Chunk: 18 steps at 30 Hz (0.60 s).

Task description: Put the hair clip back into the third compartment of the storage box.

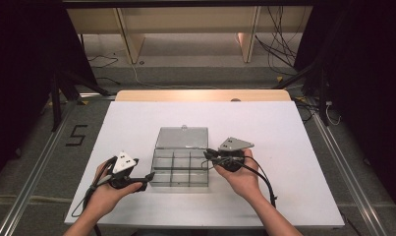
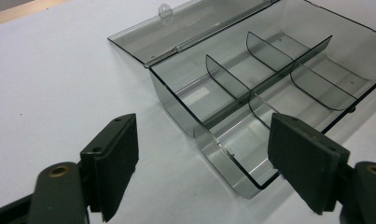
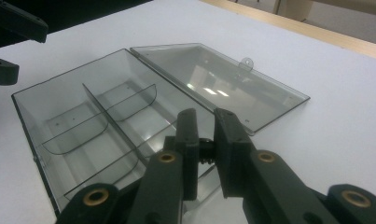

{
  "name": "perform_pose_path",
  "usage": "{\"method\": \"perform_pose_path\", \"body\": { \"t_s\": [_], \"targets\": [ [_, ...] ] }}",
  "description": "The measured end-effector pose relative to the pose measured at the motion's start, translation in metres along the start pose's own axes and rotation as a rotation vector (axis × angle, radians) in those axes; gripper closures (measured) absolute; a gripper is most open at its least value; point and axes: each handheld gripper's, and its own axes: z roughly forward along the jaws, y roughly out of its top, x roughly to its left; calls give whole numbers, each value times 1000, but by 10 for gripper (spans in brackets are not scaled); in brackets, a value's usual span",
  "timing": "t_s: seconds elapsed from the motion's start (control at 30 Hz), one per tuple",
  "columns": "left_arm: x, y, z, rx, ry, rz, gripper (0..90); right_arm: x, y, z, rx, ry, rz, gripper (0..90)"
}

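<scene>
A clear grey plastic compartment box (image 1: 178,183) stands open in the middle of the white table, its lid (image 1: 182,137) lying flat behind it. Its compartments (image 2: 288,70) hold nothing. My left gripper (image 1: 149,177) is open at the box's front left corner (image 2: 223,158), which lies between the spread jaws without touching them. My right gripper (image 1: 207,155) hovers at the box's right edge near the hinge. In the right gripper view its jaws (image 3: 205,114) stand almost together over the near wall (image 3: 41,154), beside the lid (image 3: 223,79). A small dark bit shows in the gap, and I cannot tell what it is.
The white table (image 1: 284,137) has bare surface all around the box. A wooden strip (image 1: 200,95) runs along its far edge, with floor, cables and furniture legs beyond. The left gripper's dark tips (image 3: 8,46) show at the right gripper view's upper left.
</scene>
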Motion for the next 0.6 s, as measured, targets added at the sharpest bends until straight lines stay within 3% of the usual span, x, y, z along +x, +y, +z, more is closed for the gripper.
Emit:
{"method": "perform_pose_path", "body": {
  "t_s": [0.6],
  "targets": [
    [0,0,0,0,0,0,242,2,2,6,9,8,-3,811]
  ]
}}
